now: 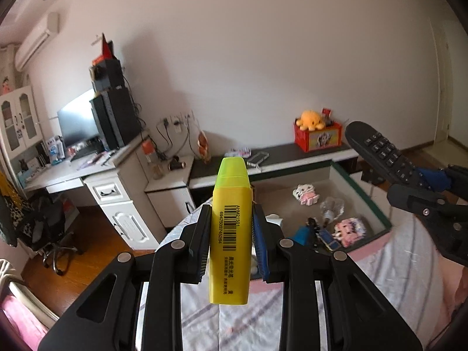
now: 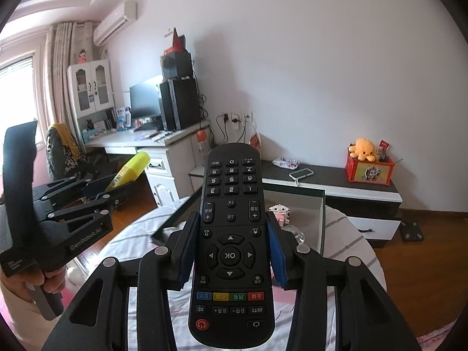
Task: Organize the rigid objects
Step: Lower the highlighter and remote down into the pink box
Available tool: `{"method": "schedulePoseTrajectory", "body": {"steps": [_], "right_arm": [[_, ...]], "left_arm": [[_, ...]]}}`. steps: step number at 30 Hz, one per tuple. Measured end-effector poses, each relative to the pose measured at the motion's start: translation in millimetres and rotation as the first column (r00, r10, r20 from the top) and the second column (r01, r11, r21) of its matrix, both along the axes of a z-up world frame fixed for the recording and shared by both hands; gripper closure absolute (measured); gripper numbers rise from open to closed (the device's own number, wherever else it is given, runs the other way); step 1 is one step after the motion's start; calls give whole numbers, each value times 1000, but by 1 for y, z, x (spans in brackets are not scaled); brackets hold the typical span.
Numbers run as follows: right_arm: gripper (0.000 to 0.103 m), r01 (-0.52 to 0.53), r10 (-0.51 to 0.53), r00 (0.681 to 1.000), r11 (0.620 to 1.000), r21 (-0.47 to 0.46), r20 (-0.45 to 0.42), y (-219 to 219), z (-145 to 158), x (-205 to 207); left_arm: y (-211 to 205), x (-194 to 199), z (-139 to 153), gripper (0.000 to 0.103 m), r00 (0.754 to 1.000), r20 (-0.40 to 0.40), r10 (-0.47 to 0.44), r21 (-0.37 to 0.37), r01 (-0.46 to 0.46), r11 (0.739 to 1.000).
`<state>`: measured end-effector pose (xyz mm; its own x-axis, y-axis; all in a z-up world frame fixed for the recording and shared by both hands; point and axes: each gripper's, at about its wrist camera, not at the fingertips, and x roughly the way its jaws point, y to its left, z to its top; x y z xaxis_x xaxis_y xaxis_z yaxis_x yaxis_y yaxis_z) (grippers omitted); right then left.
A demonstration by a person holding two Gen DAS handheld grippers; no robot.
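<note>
Two rigid things are in the air at once. A yellow highlighter [image 1: 229, 234] stands cap-up between the pads of the left gripper [image 1: 231, 234], which is closed snugly on its flat sides; a black remote control [image 2: 231, 242] lies lengthwise in the right gripper [image 2: 232, 248], pinched at its waist with the number keys pointing away. Both hang above a bed with a striped sheet [image 1: 409, 263], short of an open green-rimmed box [image 1: 362, 196] that rests on it.

By my reading the step in hand is the carry, both items grasped and neither yet put down. The next move, I judge, calls for bringing each gripper over the box rim and lowering before letting go, one at a time so the two do not knock together, and choosing bare floor among what is inside.

What lies inside shows best from the left wrist: pink block figures [image 1: 349, 229], a clear glass piece [image 1: 332, 207] and a blue toy [image 1: 305, 234]. From the right wrist the remote hides most of that, but only there does the person's hand [image 2: 29, 286] on the left gripper's handle appear.
</note>
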<state>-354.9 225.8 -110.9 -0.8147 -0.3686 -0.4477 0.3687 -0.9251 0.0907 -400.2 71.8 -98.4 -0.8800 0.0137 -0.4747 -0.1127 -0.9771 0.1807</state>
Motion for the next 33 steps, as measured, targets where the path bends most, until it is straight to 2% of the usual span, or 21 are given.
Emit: {"method": "schedulePoseTrajectory", "body": {"steps": [8, 16, 26, 33], "right_arm": [[59, -9, 2, 993, 998, 61, 121, -8, -29, -70], [59, -65, 32, 970, 989, 134, 240, -30, -57, -117], [59, -121, 39, 928, 972, 201, 372, -40, -77, -157], [58, -159, 48, 902, 961, 228, 429, -46, -85, -171]], "left_arm": [[-4, -76, -49, 76, 989, 149, 16, -22, -12, 1000], [4, -110, -83, 76, 968, 251, -9, -31, 17, 999], [16, -133, -93, 76, 960, 279, -33, -16, 39, 999], [12, -155, -96, 76, 952, 303, -36, -17, 43, 999]]}}
